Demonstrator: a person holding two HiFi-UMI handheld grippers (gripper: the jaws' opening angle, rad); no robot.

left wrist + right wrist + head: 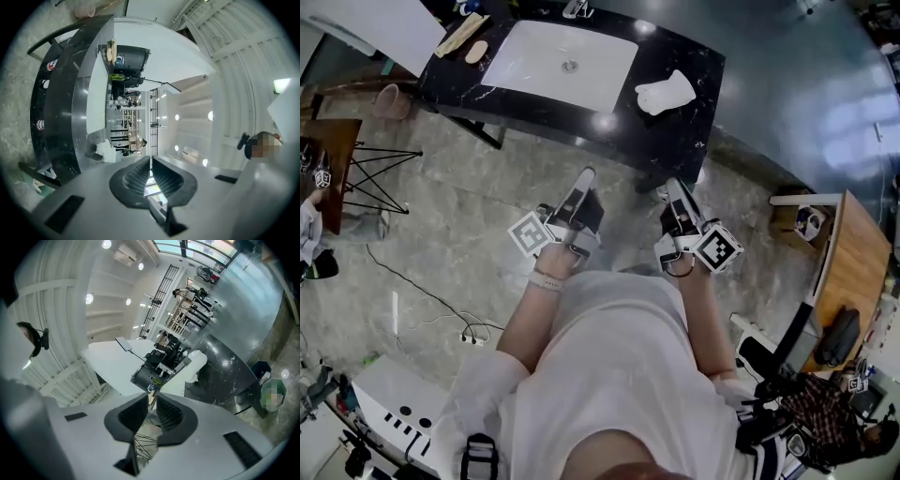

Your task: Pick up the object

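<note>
Left gripper point(585, 174), right gripper point(672, 186) hovering, both pressed together
Spreading one before straddling the white object point(666, 94) seems wise

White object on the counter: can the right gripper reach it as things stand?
Probably yes: nothing stands between the right gripper and the white object, but its shut jaws must open first.

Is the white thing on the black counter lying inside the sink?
No, the white object lies on the black counter, to the right of the sink basin in the head view.
</note>
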